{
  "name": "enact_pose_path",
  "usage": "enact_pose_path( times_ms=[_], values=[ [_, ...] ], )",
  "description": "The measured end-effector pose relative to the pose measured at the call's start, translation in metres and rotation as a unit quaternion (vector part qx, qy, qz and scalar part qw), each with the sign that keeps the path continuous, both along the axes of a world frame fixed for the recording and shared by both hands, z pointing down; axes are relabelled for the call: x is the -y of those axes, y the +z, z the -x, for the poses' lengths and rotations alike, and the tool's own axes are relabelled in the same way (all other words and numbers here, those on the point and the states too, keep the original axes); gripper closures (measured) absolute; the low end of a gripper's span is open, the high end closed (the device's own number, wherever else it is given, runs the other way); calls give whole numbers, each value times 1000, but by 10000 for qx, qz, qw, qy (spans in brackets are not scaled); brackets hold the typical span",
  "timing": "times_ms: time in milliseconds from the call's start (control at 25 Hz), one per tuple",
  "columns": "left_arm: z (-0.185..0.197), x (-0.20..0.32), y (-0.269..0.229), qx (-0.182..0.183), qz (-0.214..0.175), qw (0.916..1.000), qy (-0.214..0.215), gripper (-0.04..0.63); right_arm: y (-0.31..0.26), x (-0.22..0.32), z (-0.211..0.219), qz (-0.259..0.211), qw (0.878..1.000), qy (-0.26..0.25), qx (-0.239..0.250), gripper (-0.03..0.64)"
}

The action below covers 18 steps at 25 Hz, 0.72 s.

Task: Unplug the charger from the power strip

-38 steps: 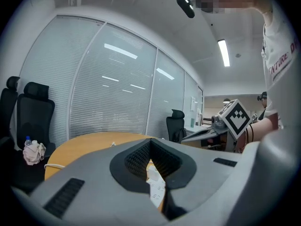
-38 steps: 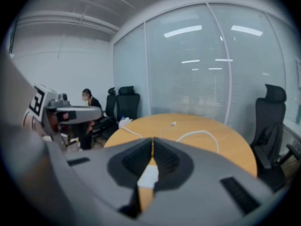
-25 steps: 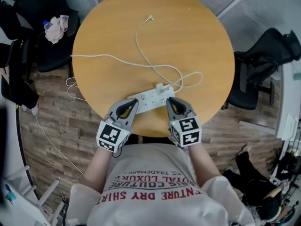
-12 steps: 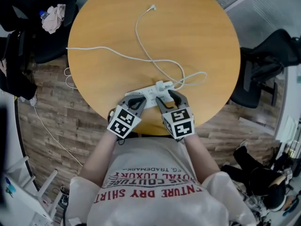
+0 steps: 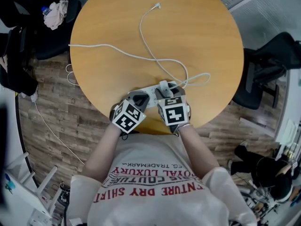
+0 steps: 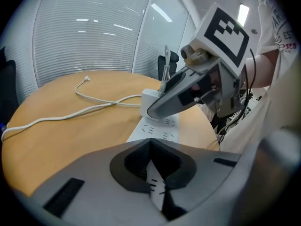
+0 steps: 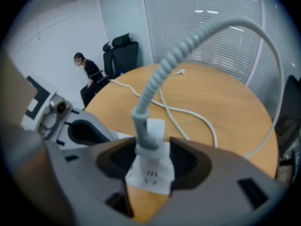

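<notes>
A round wooden bench (image 5: 202, 41) stands on plank flooring (image 5: 61, 121), flanked by black office chairs (image 5: 268, 69), one holding a crumpled cloth (image 5: 55, 14). A person (image 7: 87, 72) sits nearby, with window blinds (image 7: 211, 32) behind.

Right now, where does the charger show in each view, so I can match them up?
Head view: charger low centre, plugged into the power strip, at the right gripper tips.
Left gripper view: charger at centre, partly behind that gripper's jaw.
Right gripper view: charger low centre, between jaws that have just been opening, not gripped.
Shared landmark: the cable's loose connector.
</notes>
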State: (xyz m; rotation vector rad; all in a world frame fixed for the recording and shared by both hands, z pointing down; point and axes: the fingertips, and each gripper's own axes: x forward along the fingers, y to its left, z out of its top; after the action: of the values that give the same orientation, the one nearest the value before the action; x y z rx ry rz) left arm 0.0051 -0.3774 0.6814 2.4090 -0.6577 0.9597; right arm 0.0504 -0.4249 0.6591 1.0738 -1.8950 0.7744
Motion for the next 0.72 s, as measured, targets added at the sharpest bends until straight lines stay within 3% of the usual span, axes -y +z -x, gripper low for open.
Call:
enact_pose_path(
  times_ms=[160, 280, 720],
  values=[
    [4, 0, 0, -76, -53, 10000, 1, 566, 11, -1, 0, 224, 9993, 140, -247, 385],
    [3, 1, 0, -130, -16, 9999, -14, 566, 14, -1, 0, 355, 9988, 220, -239, 427],
    [3, 4, 1, -216, 53, 9997, -131, 566, 12, -2, -1, 314, 9981, 339, -402, 460]
  ],
)
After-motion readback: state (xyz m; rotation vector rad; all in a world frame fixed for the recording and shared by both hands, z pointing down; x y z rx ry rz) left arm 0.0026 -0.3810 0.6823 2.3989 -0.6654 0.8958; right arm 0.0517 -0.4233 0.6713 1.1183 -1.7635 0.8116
